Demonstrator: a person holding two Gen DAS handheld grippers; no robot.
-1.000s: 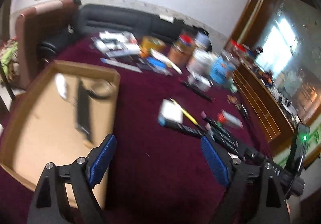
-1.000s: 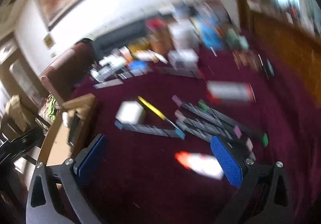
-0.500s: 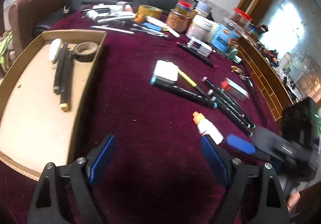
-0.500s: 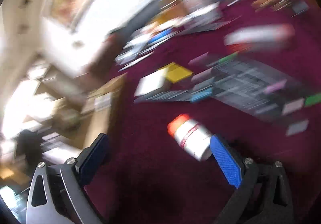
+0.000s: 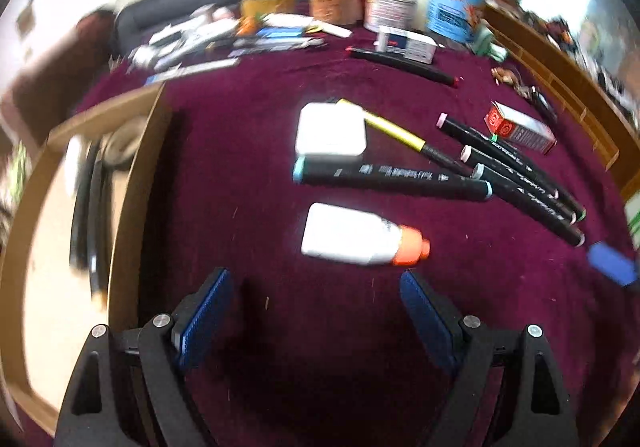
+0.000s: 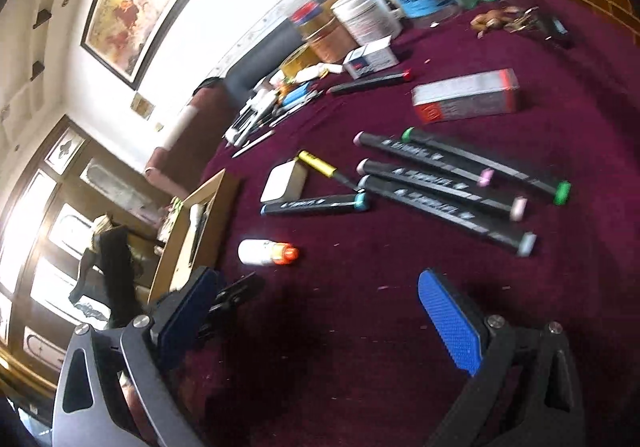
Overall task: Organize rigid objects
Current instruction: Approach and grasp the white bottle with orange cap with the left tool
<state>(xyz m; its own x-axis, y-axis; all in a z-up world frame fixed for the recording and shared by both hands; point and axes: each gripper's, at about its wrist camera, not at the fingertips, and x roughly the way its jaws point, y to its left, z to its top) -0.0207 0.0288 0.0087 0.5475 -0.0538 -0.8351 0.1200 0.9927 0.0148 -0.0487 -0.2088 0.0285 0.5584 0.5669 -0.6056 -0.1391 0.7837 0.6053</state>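
Both tongs apart, empty. Left gripper (image 5: 314, 297) hangs just short of white glue bottle (image 5: 360, 235), lying mid-cloth near cardboard tray (image 5: 136, 183) edge; likely next pick. Right gripper (image 6: 316, 311) idle beside

Five black markers lie on the maroon cloth: one teal-capped marker (image 5: 394, 177), one green-capped marker (image 6: 486, 165), two pink-capped markers (image 6: 438, 183) and one grey-capped marker (image 6: 444, 207). One more black marker with a red tip (image 5: 402, 65) lies farther back. One yellow pen (image 5: 400, 131), one white eraser (image 5: 331, 130), one white glue bottle with an orange cap (image 5: 362, 235), one red and grey carton (image 5: 520, 127), one cardboard tray (image 5: 136, 167). The jars at the back are too blurred to count
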